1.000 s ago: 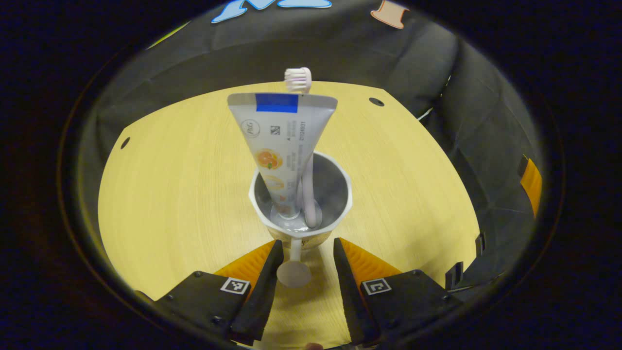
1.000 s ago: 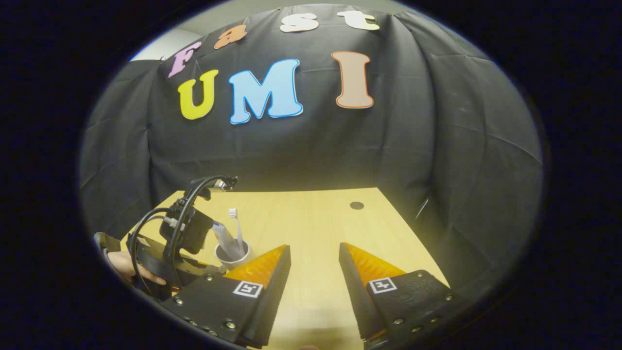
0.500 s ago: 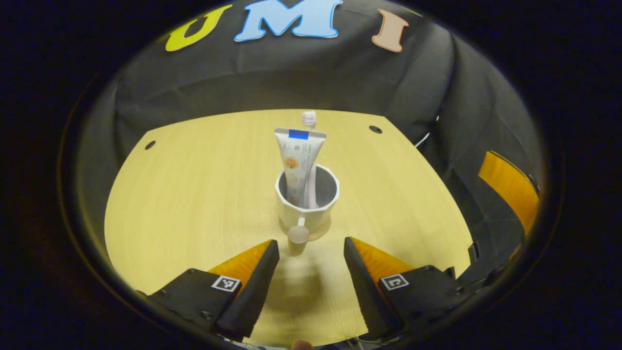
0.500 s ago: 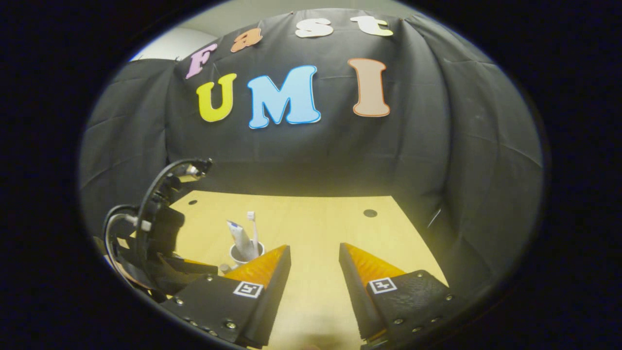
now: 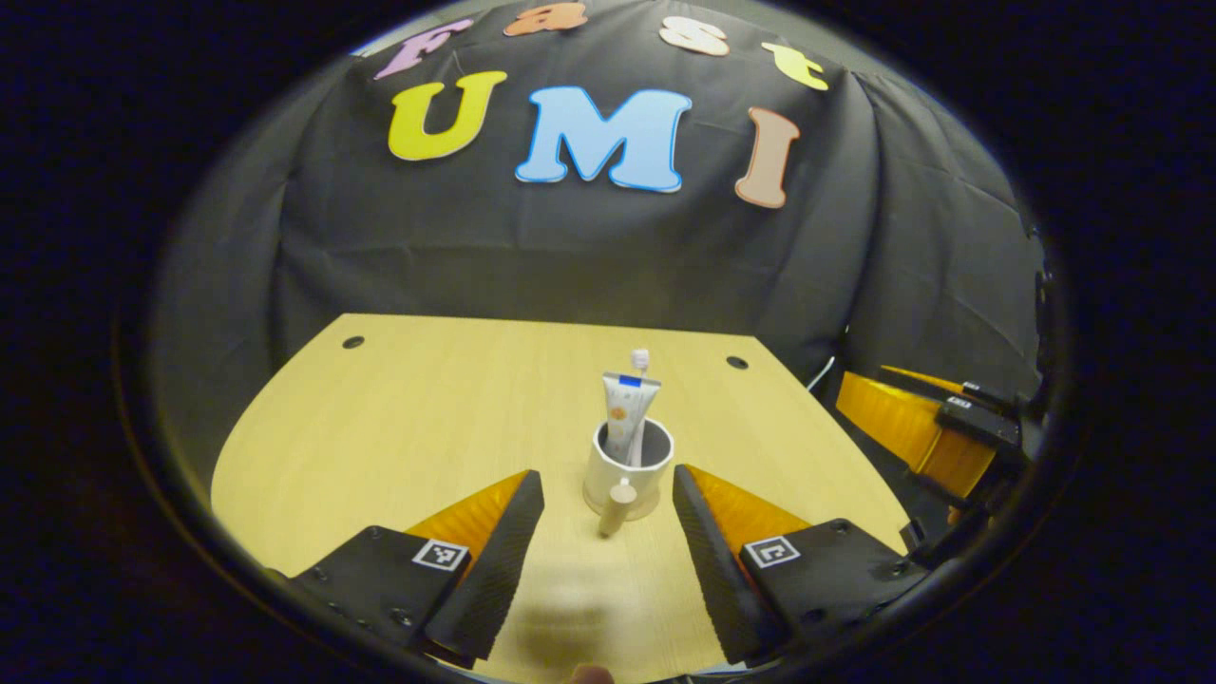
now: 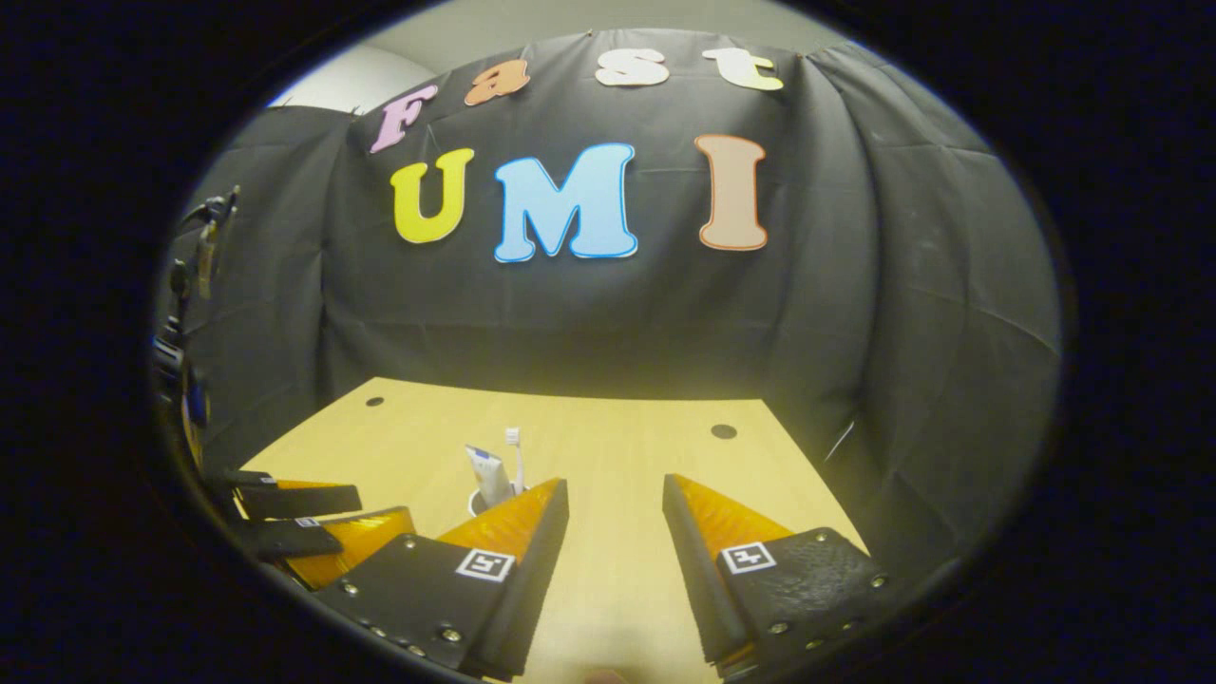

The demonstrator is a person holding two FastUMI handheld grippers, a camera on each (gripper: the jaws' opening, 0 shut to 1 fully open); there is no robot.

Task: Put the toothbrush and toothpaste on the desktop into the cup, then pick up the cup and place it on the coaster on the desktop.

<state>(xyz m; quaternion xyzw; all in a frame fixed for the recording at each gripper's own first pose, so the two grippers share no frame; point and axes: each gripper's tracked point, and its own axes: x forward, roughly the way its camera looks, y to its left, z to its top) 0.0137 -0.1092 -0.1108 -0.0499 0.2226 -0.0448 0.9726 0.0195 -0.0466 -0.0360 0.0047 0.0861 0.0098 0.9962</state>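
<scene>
Cup (image 5: 627, 470) on bench (image 5: 408, 408), holding toothpaste (image 5: 624, 408) and toothbrush (image 5: 639, 361); left tool (image 5: 600, 494) open just before it, right tool (image 6: 615, 503) open, beside.

- Cup (image 5: 628, 472) stands on the desktop (image 5: 399, 418), ahead of and between the left gripper's (image 5: 600, 508) spread fingers.
- Toothpaste (image 5: 622, 416) and toothbrush (image 5: 639, 361) stand upright in the cup, brush behind tube.
- Right gripper (image 5: 936, 427) sits at the desktop's right edge.

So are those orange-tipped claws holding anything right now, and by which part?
Nothing is held. The left gripper and right gripper are both open, while the white ceramic cup stands free on the wooden table.
</scene>
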